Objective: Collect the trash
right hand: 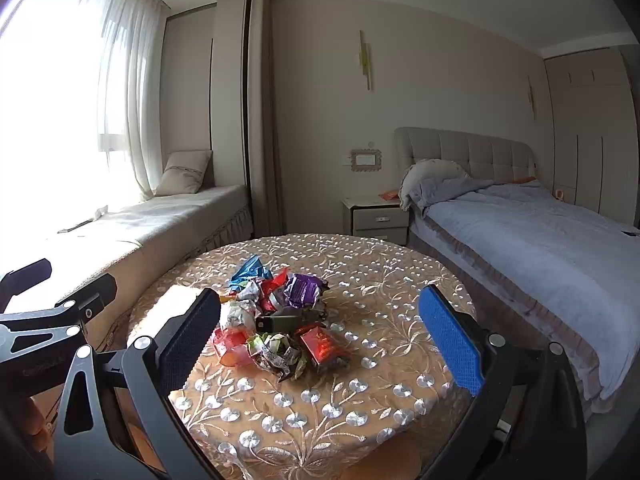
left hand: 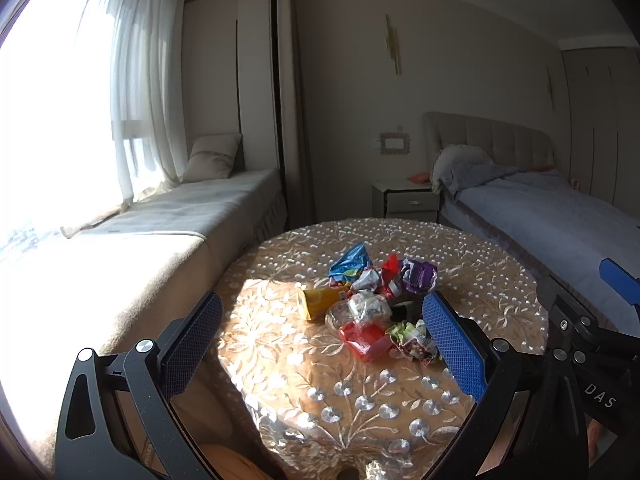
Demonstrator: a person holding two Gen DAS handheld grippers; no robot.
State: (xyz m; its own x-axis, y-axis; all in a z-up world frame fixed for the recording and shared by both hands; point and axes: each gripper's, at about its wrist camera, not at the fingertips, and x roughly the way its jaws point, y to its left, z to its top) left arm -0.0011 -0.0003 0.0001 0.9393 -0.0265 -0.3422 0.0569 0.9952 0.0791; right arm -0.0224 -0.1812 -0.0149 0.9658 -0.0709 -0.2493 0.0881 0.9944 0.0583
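Observation:
A pile of crumpled wrappers (left hand: 372, 304) lies in the middle of a round table (left hand: 320, 380) with an embroidered cloth. It holds a blue wrapper (left hand: 350, 262), a purple one (left hand: 418, 276), a yellow one (left hand: 320, 300) and a red one (left hand: 366, 340). The pile also shows in the right wrist view (right hand: 276, 320), with a dark small object (right hand: 280, 322) in it. My left gripper (left hand: 324, 348) is open and empty, held above the table's near side. My right gripper (right hand: 320, 344) is open and empty, just short of the pile.
A window seat (left hand: 180, 216) with a cushion runs along the left under a bright curtained window. A bed (right hand: 540, 240) with a blue cover stands on the right. A nightstand (right hand: 378, 218) is behind the table.

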